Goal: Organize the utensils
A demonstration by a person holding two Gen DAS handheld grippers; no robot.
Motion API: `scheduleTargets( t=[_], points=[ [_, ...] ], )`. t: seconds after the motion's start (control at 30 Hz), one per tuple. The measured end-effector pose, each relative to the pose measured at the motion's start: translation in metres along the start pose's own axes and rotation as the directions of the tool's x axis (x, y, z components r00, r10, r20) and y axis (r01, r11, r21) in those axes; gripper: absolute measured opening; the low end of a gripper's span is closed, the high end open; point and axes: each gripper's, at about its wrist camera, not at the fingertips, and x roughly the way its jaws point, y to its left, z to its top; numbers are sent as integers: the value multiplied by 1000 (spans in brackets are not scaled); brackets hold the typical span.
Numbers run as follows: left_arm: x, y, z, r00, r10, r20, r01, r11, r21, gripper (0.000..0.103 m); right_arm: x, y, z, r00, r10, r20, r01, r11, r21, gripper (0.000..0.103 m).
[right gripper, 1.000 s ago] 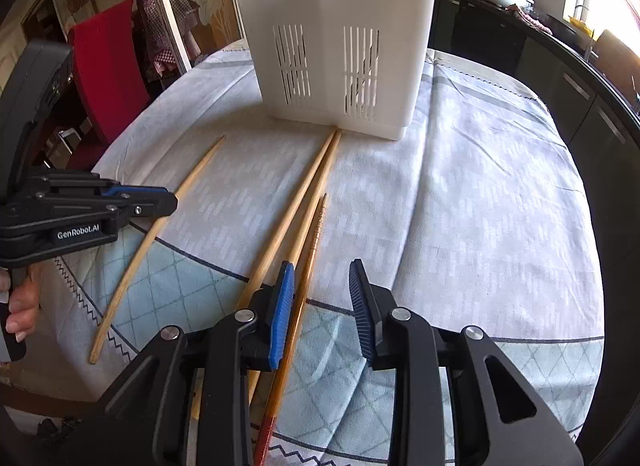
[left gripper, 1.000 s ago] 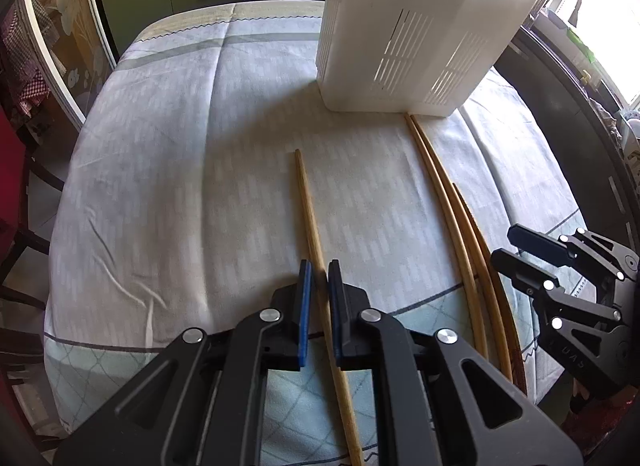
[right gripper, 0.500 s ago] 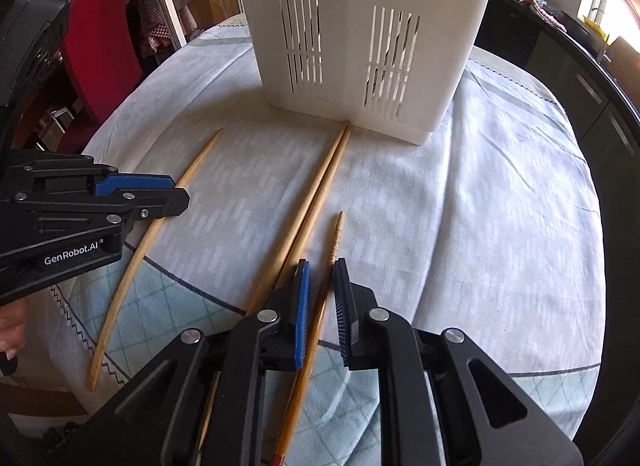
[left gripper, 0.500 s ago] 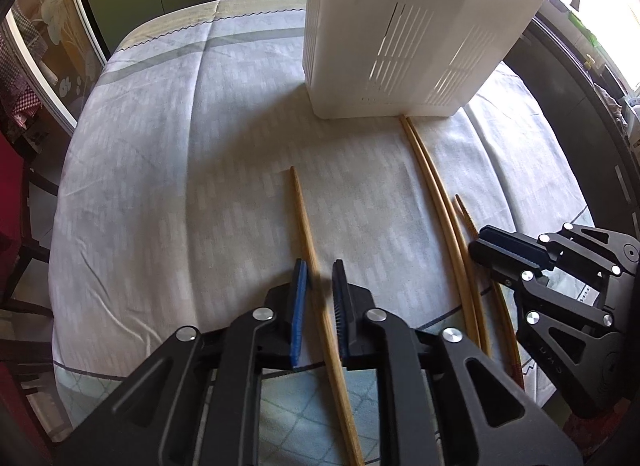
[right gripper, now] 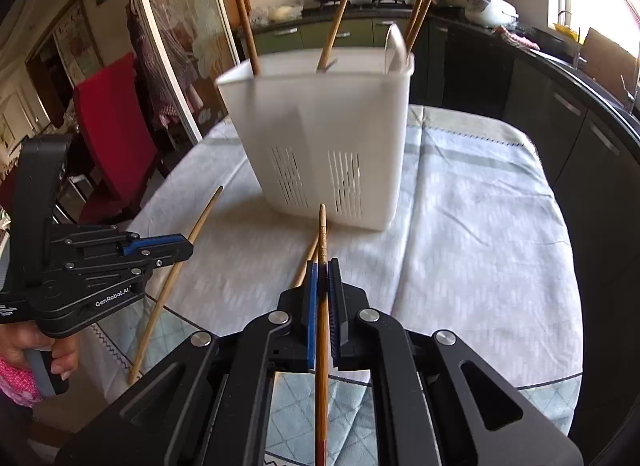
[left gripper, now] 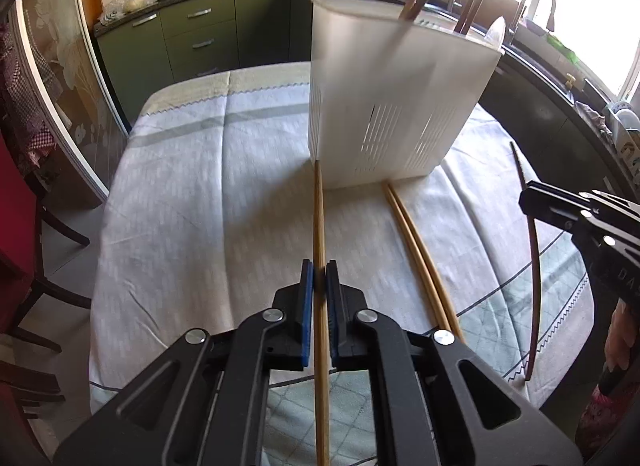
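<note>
My left gripper (left gripper: 319,270) is shut on a light wooden chopstick (left gripper: 319,217) and holds it above the cloth, its tip pointing at the white slotted utensil holder (left gripper: 396,105). My right gripper (right gripper: 323,270) is shut on a darker chopstick with a red end (right gripper: 322,238), also lifted and pointing at the holder (right gripper: 320,129). The right gripper and its dark chopstick (left gripper: 534,250) also show at the right of the left wrist view. Two more light chopsticks (left gripper: 416,250) lie side by side on the table, their tips against the holder's base. Several utensils stand inside the holder.
The table carries a pale patterned cloth (left gripper: 200,205). A red chair (right gripper: 108,133) stands at the table's left side. Dark green kitchen cabinets (left gripper: 200,37) and a counter with a sink (left gripper: 536,5) run behind and to the right.
Both grippers have closed on their chopsticks and lifted them off the cloth. Both views have tilted up so the holder's top and the kitchen now show.
</note>
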Motion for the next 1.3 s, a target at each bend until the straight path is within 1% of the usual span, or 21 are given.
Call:
scheduleTargets(
  t=[0.13,0.23,0.3,0.37,0.47,0.6,0.77,0.93,1.13,1.3],
  points=[
    [-26,4,0,998,-12,70,12,1000,-8,6,-41,1,3,994,19,107,-19,1000,-3,6],
    [-45,7,-3,992,-16,123,17,1000,-7,6,-59,9,0,988,28,150,-26,1000,-15,6],
    [-57,7,-6,987,-23,158,25,1000,-7,6,-69,12,-2,987,33,160,-30,999,-23,6],
    [-68,4,-8,982,-27,188,27,1000,1,6,-76,14,-12,986,38,162,-35,999,-24,6],
    [-81,-4,-12,973,-25,231,19,999,30,6,-82,14,-20,985,47,165,-45,999,-14,6],
    [-95,-12,-18,962,-41,271,25,998,62,6,-89,13,-29,983,55,175,-55,998,-5,6],
    [-102,-20,-23,953,-57,297,30,995,94,6,-95,12,-34,981,54,185,-54,999,-5,6],
    [-105,-21,-25,949,-75,305,46,994,101,6,-95,13,-37,982,58,178,-58,998,-5,6],
    [-115,-20,-25,938,-89,335,53,992,114,6,-99,11,-35,980,57,191,-58,998,-1,6],
    [-117,-24,-25,936,-99,337,60,990,125,6,-99,12,-34,980,63,188,-63,998,-7,6]
  ],
)
